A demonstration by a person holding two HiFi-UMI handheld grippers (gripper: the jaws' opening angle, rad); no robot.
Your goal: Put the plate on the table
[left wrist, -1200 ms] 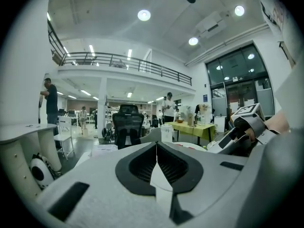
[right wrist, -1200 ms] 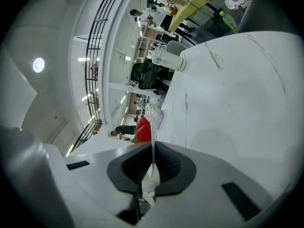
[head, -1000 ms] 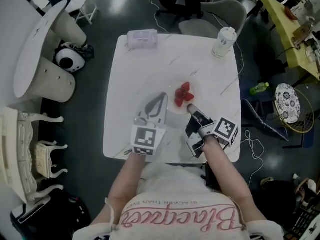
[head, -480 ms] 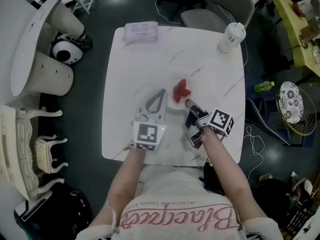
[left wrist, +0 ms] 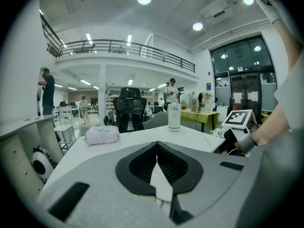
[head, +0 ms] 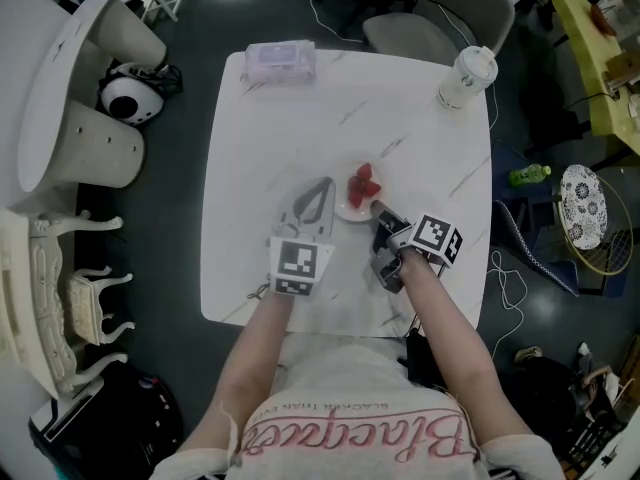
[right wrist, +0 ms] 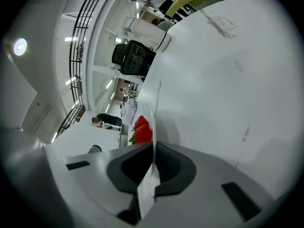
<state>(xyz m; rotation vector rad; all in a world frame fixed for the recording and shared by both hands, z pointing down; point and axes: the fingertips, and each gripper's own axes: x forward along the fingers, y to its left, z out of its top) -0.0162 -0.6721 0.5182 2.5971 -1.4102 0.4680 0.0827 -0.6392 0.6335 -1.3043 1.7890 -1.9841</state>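
My right hand-held gripper [head: 380,211] pinches the near rim of the plate [head: 349,210], which extends straight ahead of its jaws, low over the table [head: 300,118]. My left hand-held gripper [head: 321,185], pressed together and empty, lies just beside the plate.

A white table [head: 300,128] veined faint grey bears red strawberries [head: 364,182] on a clear plate [head: 345,213], while the left gripper [head: 322,184] and right gripper [head: 378,208] wear black-and-white square markers.
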